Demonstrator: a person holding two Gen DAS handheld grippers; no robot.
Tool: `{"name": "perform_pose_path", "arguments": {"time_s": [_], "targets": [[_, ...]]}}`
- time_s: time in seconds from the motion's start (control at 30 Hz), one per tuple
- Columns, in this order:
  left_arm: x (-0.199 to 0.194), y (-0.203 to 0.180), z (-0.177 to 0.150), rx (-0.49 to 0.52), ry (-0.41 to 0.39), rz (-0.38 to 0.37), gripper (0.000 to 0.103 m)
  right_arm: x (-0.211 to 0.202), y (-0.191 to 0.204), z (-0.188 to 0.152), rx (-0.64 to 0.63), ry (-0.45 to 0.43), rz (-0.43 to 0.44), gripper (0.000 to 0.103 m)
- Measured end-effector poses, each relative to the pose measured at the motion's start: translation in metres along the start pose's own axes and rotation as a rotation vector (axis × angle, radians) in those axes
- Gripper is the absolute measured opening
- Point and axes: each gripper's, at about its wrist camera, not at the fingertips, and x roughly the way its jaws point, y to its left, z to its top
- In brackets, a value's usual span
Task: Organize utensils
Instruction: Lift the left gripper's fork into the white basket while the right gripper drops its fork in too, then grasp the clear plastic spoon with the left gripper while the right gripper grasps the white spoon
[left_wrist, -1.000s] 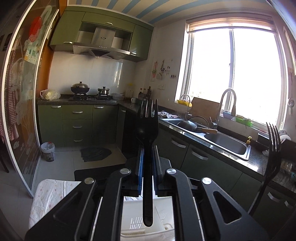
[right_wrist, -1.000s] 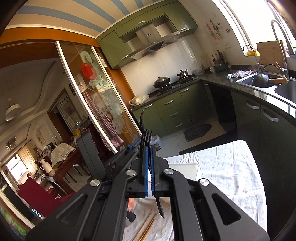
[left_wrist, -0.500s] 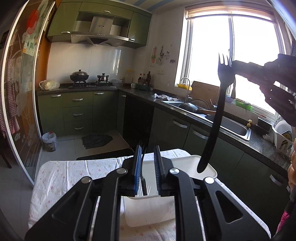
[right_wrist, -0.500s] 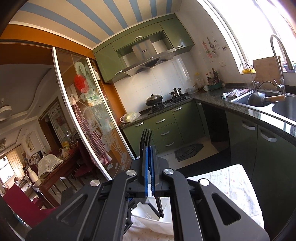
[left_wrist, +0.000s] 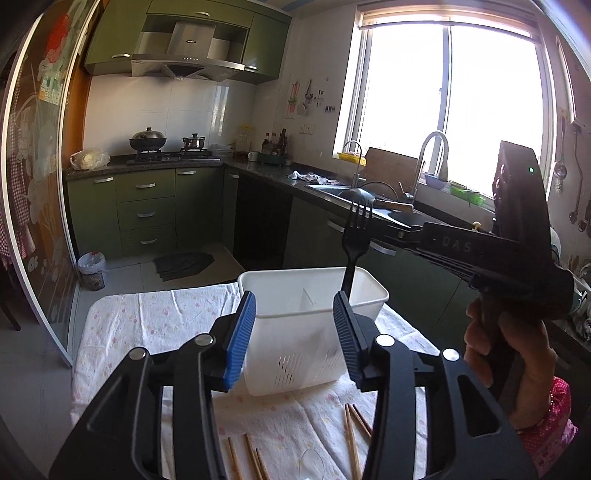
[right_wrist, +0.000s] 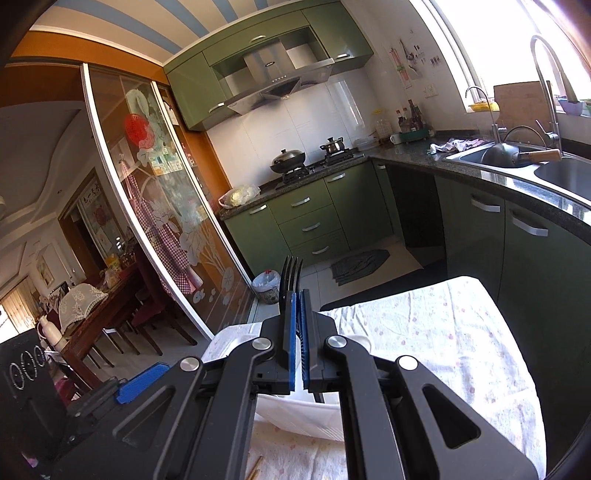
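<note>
- One black fork (left_wrist: 355, 236), clamped in my right gripper (right_wrist: 298, 354)
- One white caddy (left_wrist: 314, 325) ahead of my left gripper (left_wrist: 293, 343)
- Several wooden chopsticks (left_wrist: 352, 439) just below my left gripper; exact number unclear

Raised letters "DAS" readable on the side of the black plastic right gripper (left_wrist: 373, 236) arm in left wrist view; any further letters are hidden. Small brand mark on the front of the stainless steel range hood (left_wrist: 188, 42), too small to read. Paper sheets on the white wall by the window (left_wrist: 293, 105) and stickers on the glass sliding door (right_wrist: 162, 162): print illegible.
</note>
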Motion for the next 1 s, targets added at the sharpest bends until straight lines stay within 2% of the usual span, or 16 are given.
{"name": "perform_pose_path", "arguments": {"time_s": [0.1, 0.13, 0.17, 0.3, 0.43, 0.57, 0.7, 0.83, 1.0], "targets": [[-0.003, -0.002, -0.011, -0.008, 0.082, -0.022, 0.051, 0.0, 0.001, -0.008, -0.014, 0.025, 0.001, 0.007], [-0.002, -0.002, -0.015, -0.019, 0.121, -0.037, 0.054, -0.002, 0.002, -0.011, -0.023, 0.033, 0.003, 0.018], [-0.001, -0.001, -0.021, -0.031, 0.163, -0.054, 0.061, -0.007, 0.003, -0.014, -0.031, 0.032, -0.003, 0.022], [0.011, -0.008, -0.056, -0.07, 0.356, -0.105, 0.062, -0.033, 0.006, -0.027, -0.064, 0.039, -0.02, 0.023], [0.03, -0.004, -0.093, -0.137, 0.523, -0.16, 0.061, -0.058, -0.002, -0.059, -0.062, 0.136, 0.023, 0.023], [0.047, 0.0, -0.108, -0.17, 0.564, -0.219, 0.059, -0.072, -0.022, -0.098, -0.022, 0.24, 0.067, 0.023], [0.063, 0.005, -0.107, -0.181, 0.577, -0.246, 0.056, -0.082, -0.043, -0.125, 0.022, 0.275, 0.068, 0.023], [0.073, 0.01, -0.111, -0.195, 0.609, -0.249, 0.054, -0.087, -0.055, -0.133, 0.045, 0.286, 0.073, 0.023], [0.075, 0.013, -0.115, -0.216, 0.628, -0.29, 0.048, -0.085, -0.052, -0.134, 0.039, 0.296, 0.09, 0.023]]}}
